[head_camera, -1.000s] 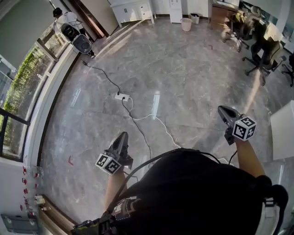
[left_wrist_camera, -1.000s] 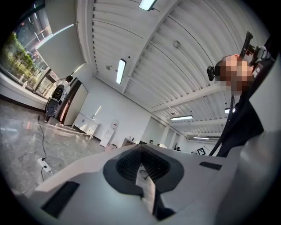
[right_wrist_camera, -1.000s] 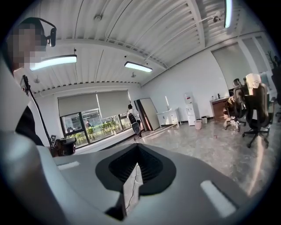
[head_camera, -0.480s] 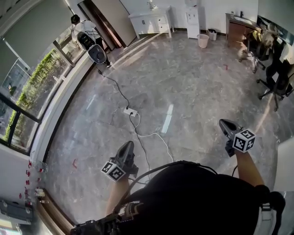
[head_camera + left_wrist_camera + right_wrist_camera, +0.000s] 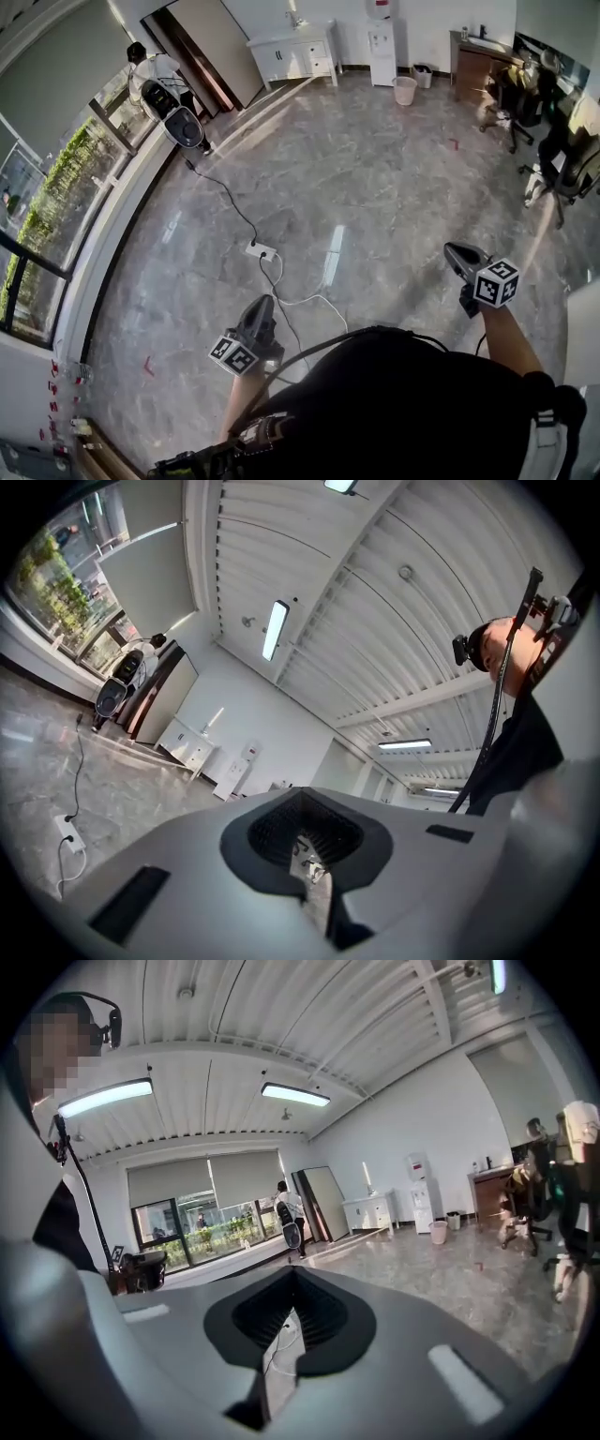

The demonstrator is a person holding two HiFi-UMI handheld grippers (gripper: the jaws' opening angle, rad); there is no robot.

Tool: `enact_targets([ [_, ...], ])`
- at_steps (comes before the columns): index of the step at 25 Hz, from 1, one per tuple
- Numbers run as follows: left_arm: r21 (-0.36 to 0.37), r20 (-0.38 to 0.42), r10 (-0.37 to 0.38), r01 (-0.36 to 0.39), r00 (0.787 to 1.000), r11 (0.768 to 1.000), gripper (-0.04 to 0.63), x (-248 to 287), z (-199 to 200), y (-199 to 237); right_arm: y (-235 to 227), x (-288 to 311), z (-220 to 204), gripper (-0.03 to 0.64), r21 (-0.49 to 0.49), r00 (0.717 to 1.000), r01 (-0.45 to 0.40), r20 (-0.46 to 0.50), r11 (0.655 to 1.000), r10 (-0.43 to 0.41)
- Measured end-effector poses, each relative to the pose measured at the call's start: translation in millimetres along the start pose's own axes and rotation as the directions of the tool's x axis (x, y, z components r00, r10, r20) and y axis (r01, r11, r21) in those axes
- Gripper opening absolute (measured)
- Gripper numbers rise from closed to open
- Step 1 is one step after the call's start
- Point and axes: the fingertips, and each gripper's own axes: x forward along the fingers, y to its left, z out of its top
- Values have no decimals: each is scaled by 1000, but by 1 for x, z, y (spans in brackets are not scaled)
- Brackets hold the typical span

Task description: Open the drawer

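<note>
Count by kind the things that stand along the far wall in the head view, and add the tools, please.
Cabinet: 1
Dispenser: 1
Bins: 2, one pale, one dark
Desk: 1
Tools: 2, left tool, right tool
Total: 7

The head camera looks steeply down onto the floor (image 5: pixel 375 187), the cabinet (image 5: pixel 292 54) far off. Cameras on the left gripper (image 5: pixel 263 302) and right gripper (image 5: pixel 452 248) sit close behind their jaws, facing roughly level across the room toward that cabinet.
</note>
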Motion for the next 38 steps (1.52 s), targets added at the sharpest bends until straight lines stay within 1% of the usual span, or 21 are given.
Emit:
enact_targets([
  [4,14,-46,-79,80,996,997,0,31,52,58,18,59,39,-1,0,998,58,35,998,-58],
  [6,14,-72,-115,116,991,993,0,44,69,88,26,87,52,0,7,996,85,40,996,-86],
  [8,11,-86,-146,148,986,989,0,61,80,118,33,113,62,-2,2,994,97,43,995,-97],
  [10,6,-83,-173,174,981,985,0,80,86,141,37,136,65,0,-28,995,101,23,995,-100],
  [13,-12,-78,-200,200,977,980,0,98,80,158,29,146,59,0,-27,991,132,-16,991,-133],
  [15,-21,-81,-211,210,974,977,0,106,77,167,17,153,65,0,-10,987,160,-13,987,-160],
  [17,-29,-94,-205,203,974,979,0,111,78,180,12,169,74,0,-8,987,163,-1,987,-163],
  [20,-30,-101,-181,179,978,983,0,116,88,201,13,202,82,-1,-29,991,130,-9,991,-130],
  [22,-26,-96,-162,161,982,987,0,128,96,211,3,221,86,0,-31,994,105,-16,994,-105],
  [24,-14,-95,-144,143,985,990,0,149,98,210,-20,232,89,0,-21,997,80,-20,997,-80],
  [27,22,-87,-112,114,990,993,0,184,95,201,-70,242,95,0,-4,999,49,-11,999,-49],
  [30,48,-57,-56,58,997,997,0,224,95,201,-124,263,115,0,-14,1000,10,9,1000,-10],
  [32,34,-19,-26,27,999,999,0,254,104,197,-153,281,136,-1,-39,1000,-18,15,999,19],
  [34,24,16,-15,14,1000,1000,0,289,110,182,-183,292,159,-1,-83,999,-51,11,995,52],
  [36,43,25,19,-20,1000,999,0,321,105,180,-213,299,175,-1,-136,997,-78,-3,988,79],
  [38,49,41,41,-43,998,998,0,354,101,186,-244,308,188,-1,-174,996,-89,-12,981,88],
])
